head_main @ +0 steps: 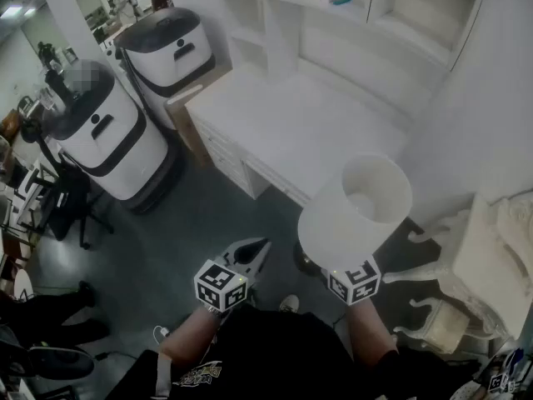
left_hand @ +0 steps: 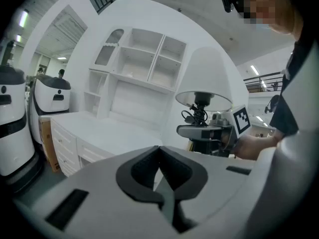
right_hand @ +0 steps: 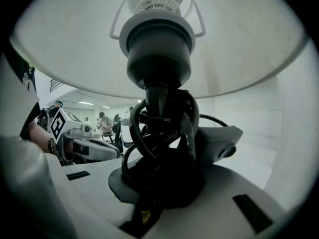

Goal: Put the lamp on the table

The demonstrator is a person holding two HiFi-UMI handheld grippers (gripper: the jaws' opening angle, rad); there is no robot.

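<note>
In the head view a white lamp (head_main: 356, 208) with a round shade hangs in the air in front of the white desk (head_main: 291, 123). My right gripper (head_main: 333, 269) is mostly hidden under the shade; only its marker cube shows. In the right gripper view my right gripper (right_hand: 162, 183) is shut on the lamp's dark stem (right_hand: 160, 133), which has black cable wound round it, under the shade (right_hand: 224, 39). My left gripper (head_main: 254, 255) is to the lamp's left, apart from it. Its jaws (left_hand: 159, 151) meet with nothing between them. The left gripper view shows the lamp (left_hand: 204, 78) at the right.
A white shelf unit (head_main: 333, 7) stands on the desk's far side. Two white and black machines (head_main: 108, 136) (head_main: 171, 44) stand on the floor at the left, with a black office chair (head_main: 62, 198) beside them. An ornate white chair (head_main: 487, 265) is close on the right.
</note>
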